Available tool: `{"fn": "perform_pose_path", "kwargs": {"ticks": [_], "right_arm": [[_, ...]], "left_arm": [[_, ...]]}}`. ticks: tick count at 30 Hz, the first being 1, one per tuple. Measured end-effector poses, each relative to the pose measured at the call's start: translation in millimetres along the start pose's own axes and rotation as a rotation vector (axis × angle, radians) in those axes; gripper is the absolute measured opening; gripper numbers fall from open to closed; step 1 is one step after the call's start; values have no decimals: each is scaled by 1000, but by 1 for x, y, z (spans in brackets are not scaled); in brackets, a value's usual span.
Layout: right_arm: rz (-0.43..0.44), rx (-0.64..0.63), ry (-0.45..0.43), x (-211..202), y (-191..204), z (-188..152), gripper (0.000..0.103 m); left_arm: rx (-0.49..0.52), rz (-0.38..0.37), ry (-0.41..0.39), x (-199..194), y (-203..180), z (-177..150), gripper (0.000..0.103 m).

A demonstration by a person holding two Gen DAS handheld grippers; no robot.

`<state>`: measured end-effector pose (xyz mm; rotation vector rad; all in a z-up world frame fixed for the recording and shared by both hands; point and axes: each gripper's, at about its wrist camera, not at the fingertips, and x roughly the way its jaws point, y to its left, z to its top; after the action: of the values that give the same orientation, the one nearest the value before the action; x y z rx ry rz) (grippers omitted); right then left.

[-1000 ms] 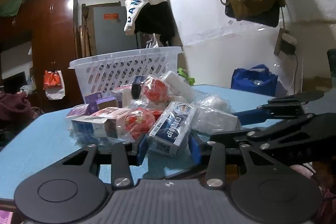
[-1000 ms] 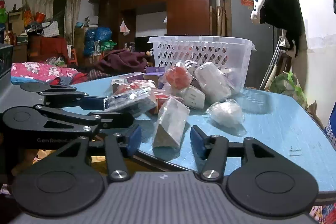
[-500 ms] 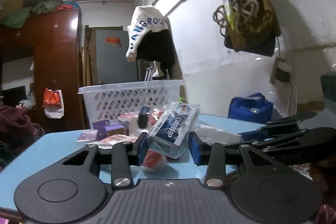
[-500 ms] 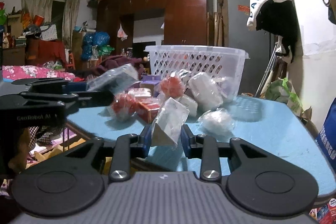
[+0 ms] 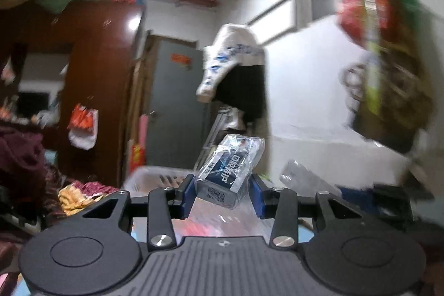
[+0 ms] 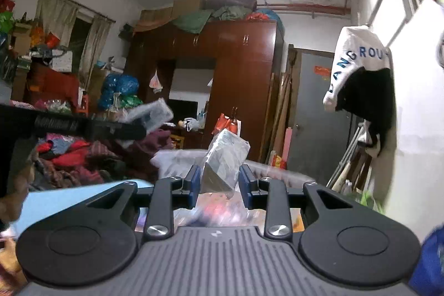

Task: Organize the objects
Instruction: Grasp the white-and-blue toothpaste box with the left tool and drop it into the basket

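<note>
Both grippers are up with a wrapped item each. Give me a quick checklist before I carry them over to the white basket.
1. Left gripper shut on the blue and white box: ok.
2. Right gripper shut on the wrapped pack: ok.
3. Both items lifted off the blue table: ok.
4. White basket ahead of the right gripper: ok.
5. Free room inside the basket: cannot tell, blurred.
6. Box sits tilted between the fingers; grip security: cannot tell.

a blue table (image 6: 69,201) shows at lower left in the right wrist view. on it stands a white basket (image 6: 177,160), with a blurred heap of wrapped packets (image 6: 219,212) in front of it.
</note>
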<state>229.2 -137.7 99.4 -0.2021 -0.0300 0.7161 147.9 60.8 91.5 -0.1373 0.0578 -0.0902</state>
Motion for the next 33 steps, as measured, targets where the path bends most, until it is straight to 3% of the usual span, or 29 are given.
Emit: {"fn": "perform_pose_path", "kwargs": {"ticks": [2, 5, 9, 10, 11, 12, 13, 18, 23, 27, 33], "right_arm": [[-32, -15, 41, 38, -10, 14, 33], [-64, -61, 130, 89, -18, 22, 33], [-60, -70, 177, 117, -24, 14, 35], [-63, -67, 177, 117, -25, 12, 47], [-70, -67, 174, 115, -25, 12, 60], [-79, -62, 169, 110, -25, 11, 89], [-82, -64, 145, 101, -24, 10, 102], [-61, -46, 47, 26, -17, -3, 103], [-104, 27, 184, -34, -5, -65, 103], [-27, 165, 262, -52, -8, -97, 103], [-58, 159, 323, -29, -11, -102, 101]], "left_arm": [[-18, 42, 62, 46, 10, 21, 45], [-1, 91, 166, 98, 15, 23, 45], [5, 121, 210, 126, 23, 13, 48], [1, 119, 211, 128, 26, 10, 61], [-9, 120, 213, 128, 28, 9, 82], [-24, 119, 212, 127, 30, 10, 88], [-39, 109, 204, 121, 34, 10, 88], [22, 78, 146, 49, 34, -5, 88], [43, 36, 148, -37, 40, -57, 90], [16, -4, 197, -59, 41, -88, 90], [98, 15, 294, -35, 34, -105, 90]]}}
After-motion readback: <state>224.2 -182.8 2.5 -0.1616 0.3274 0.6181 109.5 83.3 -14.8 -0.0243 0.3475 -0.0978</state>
